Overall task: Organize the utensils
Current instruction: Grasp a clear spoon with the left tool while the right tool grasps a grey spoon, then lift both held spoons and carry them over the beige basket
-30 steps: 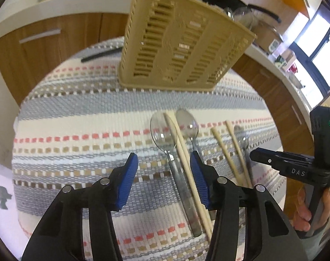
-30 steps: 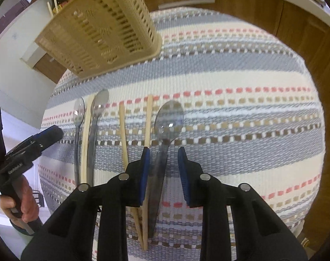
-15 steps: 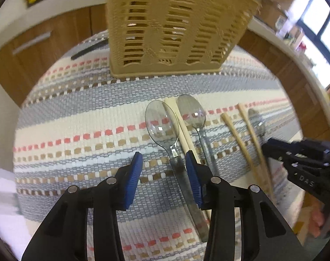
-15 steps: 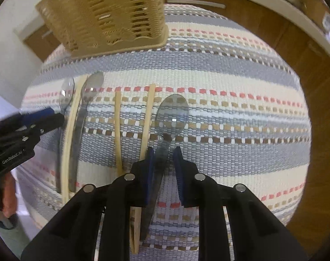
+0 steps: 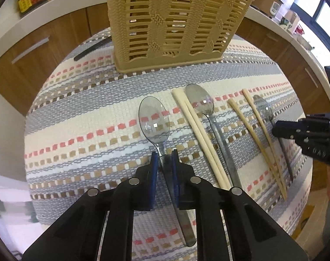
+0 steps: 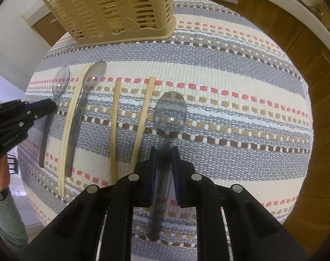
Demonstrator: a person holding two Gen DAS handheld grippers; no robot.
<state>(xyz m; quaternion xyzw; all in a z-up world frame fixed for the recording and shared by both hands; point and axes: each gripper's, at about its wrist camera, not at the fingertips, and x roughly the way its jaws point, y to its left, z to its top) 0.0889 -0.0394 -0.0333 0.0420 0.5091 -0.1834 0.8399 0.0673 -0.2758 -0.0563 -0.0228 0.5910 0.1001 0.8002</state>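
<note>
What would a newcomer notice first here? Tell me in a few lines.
Each pair of tongs is closing around the neck of a clear plastic spoon: the left tongs on the leftmost spoon, the right tongs on the rightmost spoon. Between them lie a third spoon and pale chopsticks on the striped mat, with the tan slatted caddy standing behind.
</note>
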